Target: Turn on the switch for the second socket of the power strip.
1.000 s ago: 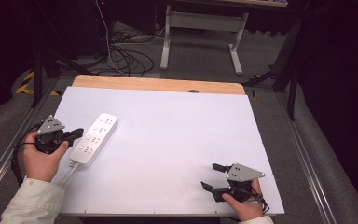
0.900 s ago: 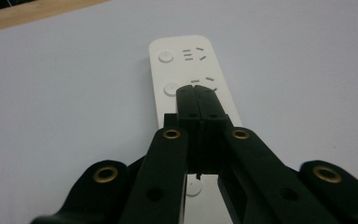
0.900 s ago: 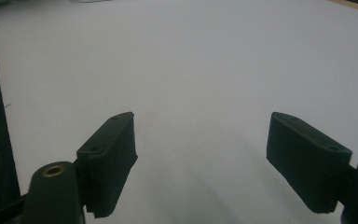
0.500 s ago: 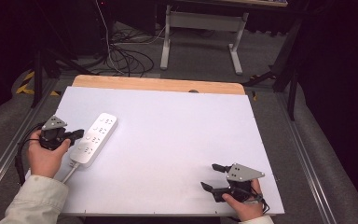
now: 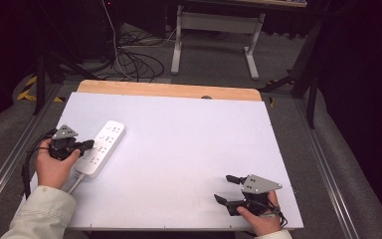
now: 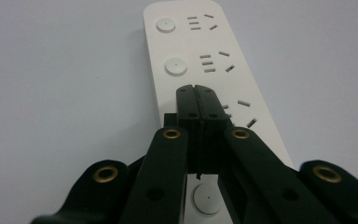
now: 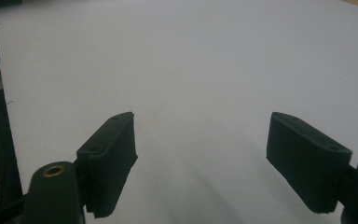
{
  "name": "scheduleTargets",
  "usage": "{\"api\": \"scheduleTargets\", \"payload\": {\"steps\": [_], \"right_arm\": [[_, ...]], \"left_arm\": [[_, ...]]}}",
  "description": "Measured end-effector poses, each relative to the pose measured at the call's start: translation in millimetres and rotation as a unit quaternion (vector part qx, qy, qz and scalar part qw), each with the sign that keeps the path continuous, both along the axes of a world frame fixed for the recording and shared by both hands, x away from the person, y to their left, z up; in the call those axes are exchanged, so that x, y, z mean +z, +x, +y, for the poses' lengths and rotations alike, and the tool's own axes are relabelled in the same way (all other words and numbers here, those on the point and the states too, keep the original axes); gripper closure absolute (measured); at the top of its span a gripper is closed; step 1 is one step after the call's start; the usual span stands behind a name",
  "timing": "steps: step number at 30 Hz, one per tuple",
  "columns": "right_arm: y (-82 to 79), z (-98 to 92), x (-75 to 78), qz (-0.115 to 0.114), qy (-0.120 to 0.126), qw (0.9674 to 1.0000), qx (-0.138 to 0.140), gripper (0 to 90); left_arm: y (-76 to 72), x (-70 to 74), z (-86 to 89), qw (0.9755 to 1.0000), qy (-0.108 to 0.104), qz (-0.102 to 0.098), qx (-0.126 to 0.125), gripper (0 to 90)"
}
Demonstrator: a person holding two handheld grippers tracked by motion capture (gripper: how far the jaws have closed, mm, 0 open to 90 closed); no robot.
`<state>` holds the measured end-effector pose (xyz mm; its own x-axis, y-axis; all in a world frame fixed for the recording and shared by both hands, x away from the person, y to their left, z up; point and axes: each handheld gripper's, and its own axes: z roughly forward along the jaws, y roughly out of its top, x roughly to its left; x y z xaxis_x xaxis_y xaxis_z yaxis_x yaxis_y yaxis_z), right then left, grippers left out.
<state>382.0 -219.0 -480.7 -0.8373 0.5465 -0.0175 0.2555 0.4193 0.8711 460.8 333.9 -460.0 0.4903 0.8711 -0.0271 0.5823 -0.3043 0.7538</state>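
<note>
High view. Left gripper (image 5: 85, 146): a hand (image 5: 52, 167) is holding it at the near-left of the white table (image 5: 189, 149), jaws pointing at the power strip (image 5: 103, 148), which is lying just ahead of the tips and under them. The strip's cable is running back toward the person, past the hand. Right gripper (image 5: 226, 189): a hand is resting it at the near-right edge, well apart from the strip, jaws spread, seemingly idling while the other works.

Left gripper view. Left gripper (image 6: 197, 100): jaws are pressing flat together, clenched on nothing, tips poised over the strip's middle. Power strip (image 6: 186, 46) is stretching away ahead, round buttons to the left of the tips, sockets to the right. Pinched tips likely serve as a poking point for a button; contact cannot be told.

Right gripper view. Right gripper (image 7: 200, 158): released, jaws standing wide, bare table lying between and ahead.
</note>
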Motion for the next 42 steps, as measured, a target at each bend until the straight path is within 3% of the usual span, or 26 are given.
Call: {"api": "scheduleTargets", "payload": {"steps": [42], "right_arm": [[-0.9,0.6,0.1,-0.001,-0.001,1.0000,0.004,24.8]], "left_arm": [[0.7,-7.0,-2.8,0.9999,0.013,-0.008,-0.002,89.9]]}}
